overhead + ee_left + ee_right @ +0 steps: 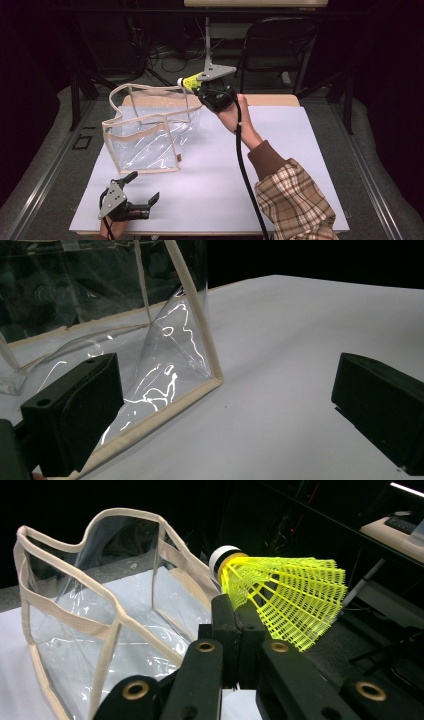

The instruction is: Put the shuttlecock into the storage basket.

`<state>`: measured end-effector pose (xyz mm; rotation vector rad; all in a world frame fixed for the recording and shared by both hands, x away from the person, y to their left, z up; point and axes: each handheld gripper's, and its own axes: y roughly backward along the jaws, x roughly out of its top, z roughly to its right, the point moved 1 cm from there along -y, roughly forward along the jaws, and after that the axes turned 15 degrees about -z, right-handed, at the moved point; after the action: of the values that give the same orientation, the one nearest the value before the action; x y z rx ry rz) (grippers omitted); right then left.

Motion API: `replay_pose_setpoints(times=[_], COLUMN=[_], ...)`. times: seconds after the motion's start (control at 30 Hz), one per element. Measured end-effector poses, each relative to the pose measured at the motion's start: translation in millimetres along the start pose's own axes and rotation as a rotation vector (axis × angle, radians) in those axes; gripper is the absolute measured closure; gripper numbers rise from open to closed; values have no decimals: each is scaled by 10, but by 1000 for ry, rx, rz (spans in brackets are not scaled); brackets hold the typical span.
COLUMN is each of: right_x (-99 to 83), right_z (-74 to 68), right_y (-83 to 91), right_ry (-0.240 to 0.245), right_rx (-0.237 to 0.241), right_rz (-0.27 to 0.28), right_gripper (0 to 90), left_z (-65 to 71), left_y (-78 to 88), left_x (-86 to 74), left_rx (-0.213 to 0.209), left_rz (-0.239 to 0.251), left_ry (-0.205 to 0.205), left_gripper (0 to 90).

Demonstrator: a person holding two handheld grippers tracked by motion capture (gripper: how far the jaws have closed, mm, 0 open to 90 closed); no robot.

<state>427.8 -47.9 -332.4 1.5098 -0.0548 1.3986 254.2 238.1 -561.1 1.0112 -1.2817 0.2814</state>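
Here the right gripper (200, 87), clamped on the yellow shuttlecock (285, 597), is hovering with the clear bag's (150, 135) mouth lying toward eight o'clock.

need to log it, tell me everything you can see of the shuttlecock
The shuttlecock has a neon-yellow plastic mesh skirt and a white cap with a dark band. It lies roughly level, cap toward the clear bag, pinched at the skirt's edge in the shut right gripper, in the air near the bag's open rim.
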Motion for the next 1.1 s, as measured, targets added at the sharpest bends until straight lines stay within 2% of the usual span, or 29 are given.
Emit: replay_pose_setpoints(times=[1.1], right_x=[156], right_z=[-71], right_y=[-255], right_ry=[45], right_rx=[49], right_rz=[-46], right_gripper=[900], left_z=[0], left_y=[13], left_x=[3], left_rx=[2], left_rz=[3], left_ry=[-6], left_gripper=[2])
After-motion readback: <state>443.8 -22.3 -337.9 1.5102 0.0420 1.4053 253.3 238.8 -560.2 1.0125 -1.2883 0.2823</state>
